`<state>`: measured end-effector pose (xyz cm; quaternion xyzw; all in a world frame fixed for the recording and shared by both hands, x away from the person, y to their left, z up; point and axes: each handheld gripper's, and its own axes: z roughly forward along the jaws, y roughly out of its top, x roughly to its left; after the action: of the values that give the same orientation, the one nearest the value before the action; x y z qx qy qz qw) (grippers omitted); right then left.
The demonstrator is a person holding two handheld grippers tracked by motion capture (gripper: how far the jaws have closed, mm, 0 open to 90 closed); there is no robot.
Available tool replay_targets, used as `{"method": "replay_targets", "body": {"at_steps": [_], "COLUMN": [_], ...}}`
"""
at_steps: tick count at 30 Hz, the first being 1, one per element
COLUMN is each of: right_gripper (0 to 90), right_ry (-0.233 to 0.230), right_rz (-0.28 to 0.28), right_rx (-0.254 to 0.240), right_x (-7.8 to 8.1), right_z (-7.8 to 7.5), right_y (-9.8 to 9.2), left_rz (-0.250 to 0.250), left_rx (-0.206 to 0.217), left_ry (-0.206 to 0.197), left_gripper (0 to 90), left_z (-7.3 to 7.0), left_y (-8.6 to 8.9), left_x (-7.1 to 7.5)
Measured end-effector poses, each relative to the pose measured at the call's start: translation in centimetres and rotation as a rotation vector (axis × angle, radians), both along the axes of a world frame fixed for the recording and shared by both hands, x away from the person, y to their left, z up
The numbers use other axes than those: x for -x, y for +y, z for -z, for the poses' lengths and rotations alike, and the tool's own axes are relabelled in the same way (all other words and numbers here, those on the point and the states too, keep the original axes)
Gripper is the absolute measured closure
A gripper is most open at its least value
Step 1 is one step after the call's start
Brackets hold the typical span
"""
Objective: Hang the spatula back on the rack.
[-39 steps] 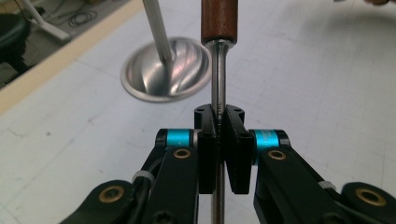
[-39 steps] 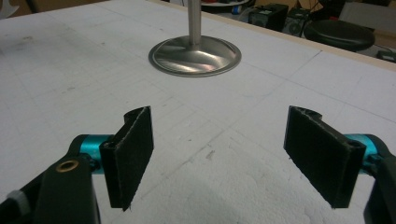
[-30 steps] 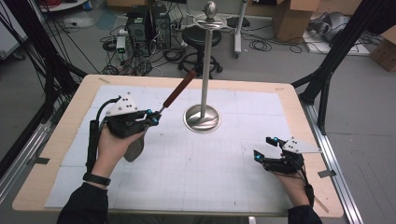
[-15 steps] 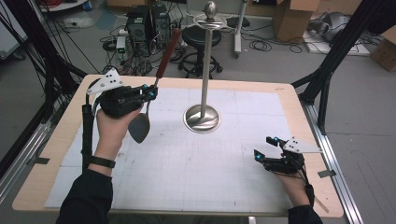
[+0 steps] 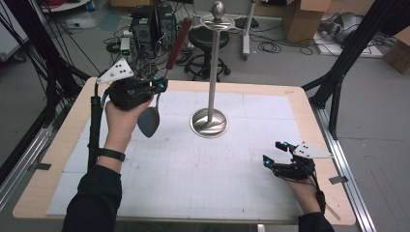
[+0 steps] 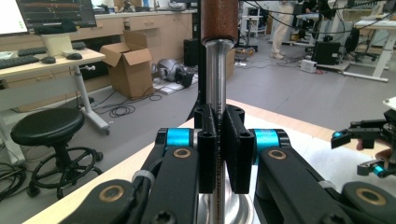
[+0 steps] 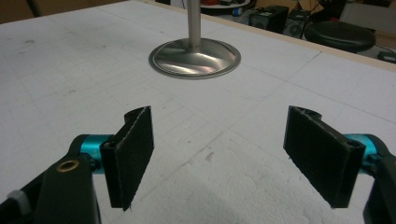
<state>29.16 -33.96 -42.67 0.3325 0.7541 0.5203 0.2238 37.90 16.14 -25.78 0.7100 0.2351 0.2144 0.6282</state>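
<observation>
spatula (image 5: 153, 108) already lifted off the desk (image 5: 58, 159) near its far left corner, clenched by the shaft in the left claw (image 5: 162, 86), not yet hung on the stand (image 5: 212, 72); right claw (image 5: 273, 154) released, idle by the right edge.

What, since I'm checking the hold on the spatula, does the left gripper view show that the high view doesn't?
Left gripper view: up close, the left gripper's pads pressed on the spatula's metal shaft, just below its brown handle.
High view: the spatula's head hanging below that gripper, and the stand with its knob-topped pole at full height.
Both: the left gripper shut on the spatula, the stand's base, and the right gripper open, holding nothing.
</observation>
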Motion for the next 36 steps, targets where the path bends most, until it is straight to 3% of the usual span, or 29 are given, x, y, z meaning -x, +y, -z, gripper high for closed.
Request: {"method": "replay_targets", "body": {"at_steps": [5,19,26,36], "right_gripper": [23.8,24.1,24.1,24.1], "right_ry": [0.001,-0.003,-0.004,0.003], "right_rz": [0.000,0.001,0.001,-0.002], "right_rx": [-0.006,-0.009,-0.006,-0.004], "right_x": [0.0,0.0,0.0,0.0], "right_z": [0.0,0.0,0.0,0.0], "right_y": [-0.1,-0.1,-0.1,-0.1], "left_rz": [0.003,0.020,0.038,0.015], "left_rx": [-0.014,-0.005,-0.011,-0.048], "left_ry": [0.010,0.032,0.021,-0.018], "left_gripper": [84.4,84.4,84.4,84.3], "left_z": [-0.1,0.5,0.7,0.7], "left_y": [-0.4,-1.1,-2.0,-4.1], "left_x": [-0.6,-1.6,-1.7,-1.7]}}
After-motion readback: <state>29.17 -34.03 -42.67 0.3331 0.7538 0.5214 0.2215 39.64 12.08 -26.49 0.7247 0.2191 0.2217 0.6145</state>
